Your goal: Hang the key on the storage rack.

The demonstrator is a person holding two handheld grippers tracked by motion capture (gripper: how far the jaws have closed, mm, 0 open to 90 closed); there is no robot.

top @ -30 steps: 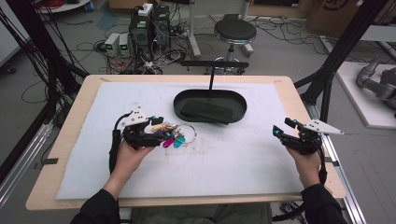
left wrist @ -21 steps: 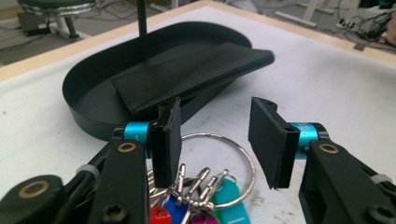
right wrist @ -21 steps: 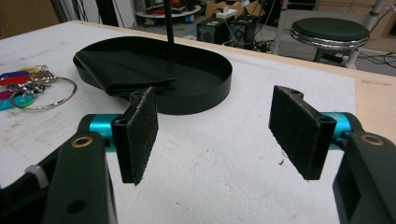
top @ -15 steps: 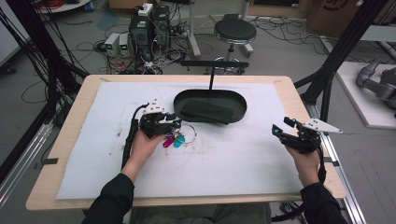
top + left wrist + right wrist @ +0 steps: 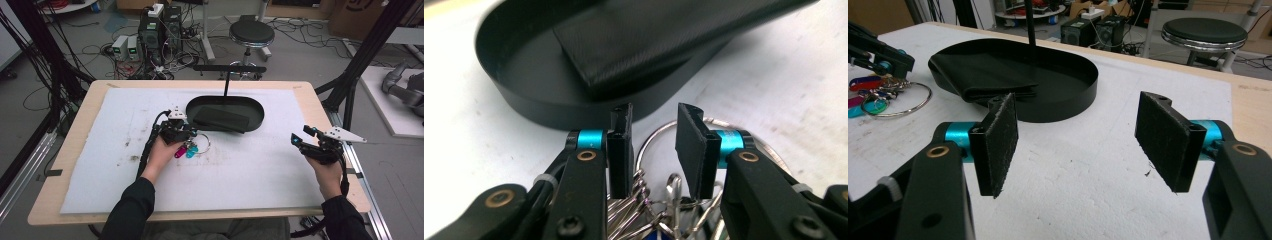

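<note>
- My left gripper (image 5: 654, 150) had its flat black jaws parted a little, astride the bunch of metal keys (image 5: 659, 210), gripping nothing.
- A thin wire key ring (image 5: 659, 131) looped just ahead of its tips.
- Beyond sat the smooth black oval tray (image 5: 524, 95) holding a folded, woven-looking black cloth (image 5: 634, 45).
- My right gripper (image 5: 1078, 135), rough-padded jaws spread wide, hovered well apart over the white foam mat (image 5: 1088, 170).

Place: robotics lab or workshop
Floor: grey, strewn with tangled cables (image 5: 105, 47)
Equipment: computer boxes (image 5: 155, 30) on the floor; black frame struts (image 5: 372, 47)
Furniture: round stool (image 5: 251, 34); wooden table (image 5: 65, 165) with white mat (image 5: 260, 175)
</note>
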